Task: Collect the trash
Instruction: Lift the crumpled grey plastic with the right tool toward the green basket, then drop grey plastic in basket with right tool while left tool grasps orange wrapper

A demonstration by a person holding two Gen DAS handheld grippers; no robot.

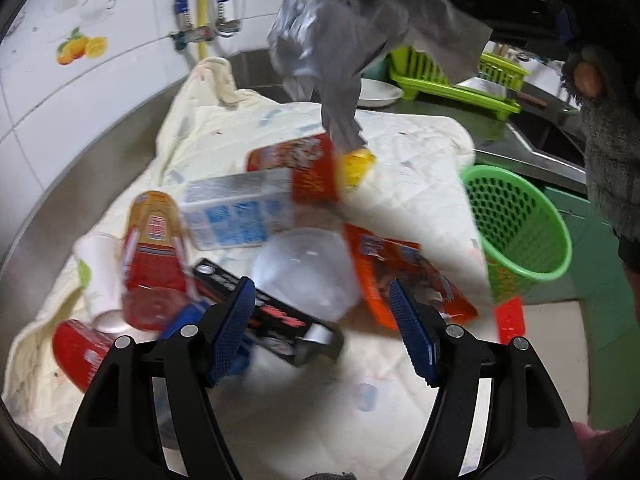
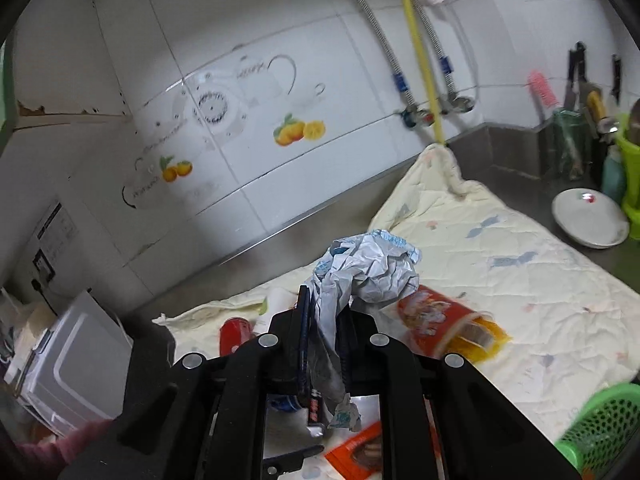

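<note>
Your right gripper (image 2: 324, 320) was clamped on a crumpled white wrapper (image 2: 372, 268), its jaws pressed nearly together with the film pinched between the pads and the loose bulk bunched above the fingertips. Seen from the left wrist, that wrapper (image 1: 320, 40) hung in the air above the quilted cloth (image 1: 400, 200), up and to the left of the green basket (image 1: 516, 224).

Your left gripper (image 1: 322, 328) stood partly open and gripped nothing. It hovered over the pile left of the green basket: a clear plastic lid (image 1: 308, 272), a black box (image 1: 272, 316) and an orange packet (image 1: 404, 276) lay beneath its fingers, none of them pinched. The view was blurred, so exact contact could not be told.

The green basket stood at the edge of the cloth on the counter (image 2: 520, 184), tilted, with its mouth facing the pile.

The step in hand was judged to be carrying the wrapper to the green basket. To do it well:

- You needed to keep the right gripper tight, since thin film slips easily.
- You needed to bring the dangling tail fully over the rim of the green basket before release, or it would catch on the mesh.
- You needed to keep the left gripper clear of the basket mouth.
- You needed to avoid knocking the light basket over.
</note>
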